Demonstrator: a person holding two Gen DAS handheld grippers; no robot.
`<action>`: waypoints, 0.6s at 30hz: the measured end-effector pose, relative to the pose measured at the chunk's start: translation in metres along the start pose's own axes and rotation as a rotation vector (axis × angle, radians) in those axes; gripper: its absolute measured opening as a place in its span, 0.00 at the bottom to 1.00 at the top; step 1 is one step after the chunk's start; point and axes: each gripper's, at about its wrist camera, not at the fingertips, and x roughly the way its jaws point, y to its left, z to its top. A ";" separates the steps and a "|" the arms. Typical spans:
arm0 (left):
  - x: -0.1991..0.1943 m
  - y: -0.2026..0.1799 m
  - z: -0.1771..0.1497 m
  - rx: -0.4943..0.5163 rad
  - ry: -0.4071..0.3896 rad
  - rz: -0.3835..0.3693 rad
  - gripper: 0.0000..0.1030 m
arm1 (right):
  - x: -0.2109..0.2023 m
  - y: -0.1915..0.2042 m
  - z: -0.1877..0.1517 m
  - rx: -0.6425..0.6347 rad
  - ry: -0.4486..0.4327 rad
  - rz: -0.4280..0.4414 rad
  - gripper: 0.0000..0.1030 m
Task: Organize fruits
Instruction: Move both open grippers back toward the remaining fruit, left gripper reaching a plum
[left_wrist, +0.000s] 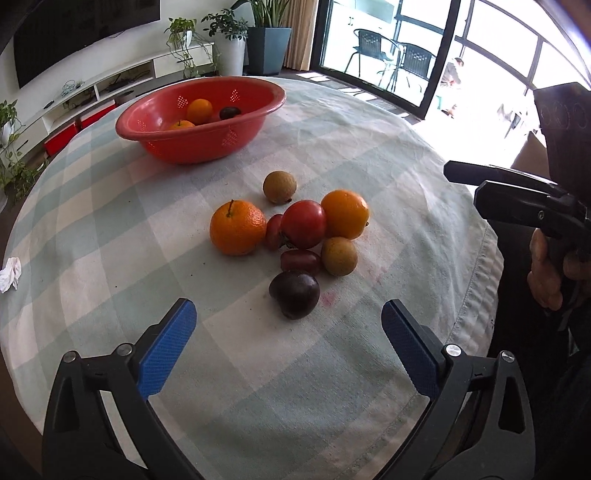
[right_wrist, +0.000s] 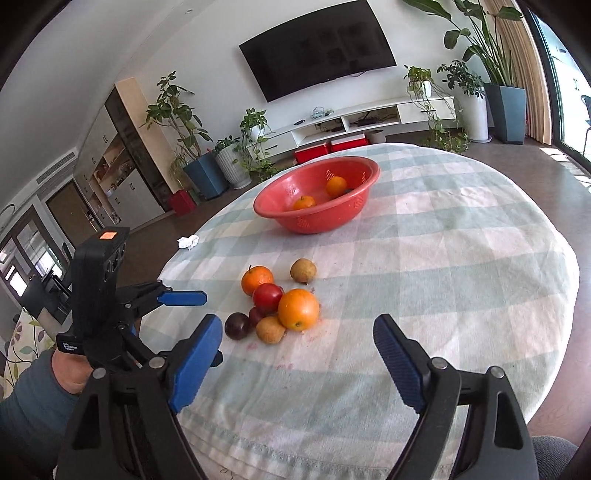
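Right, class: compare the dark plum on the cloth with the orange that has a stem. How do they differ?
The dark plum is deep purple, the stemmed orange bright orange. The plum looks smaller. The plum's skin is smooth and glossy, the orange's dimpled. The plum lies nearest the left gripper, the orange farther back in the pile. Both are roundish and rest on the checked tablecloth, outside the red basin.

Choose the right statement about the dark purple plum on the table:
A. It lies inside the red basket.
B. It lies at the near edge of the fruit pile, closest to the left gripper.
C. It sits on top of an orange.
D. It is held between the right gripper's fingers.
B. The dark purple plum rests on the tablecloth at the pile's near edge, just ahead of the open left gripper; nothing holds it.
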 end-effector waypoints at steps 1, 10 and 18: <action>0.004 0.002 0.002 0.003 0.008 -0.003 0.91 | -0.001 0.000 -0.002 0.001 0.002 -0.002 0.84; 0.020 -0.003 0.008 -0.017 0.017 0.002 0.55 | 0.000 -0.003 -0.007 0.014 0.011 -0.016 0.79; 0.024 -0.005 0.008 -0.055 0.004 0.026 0.49 | 0.000 -0.003 -0.008 0.013 0.018 -0.014 0.77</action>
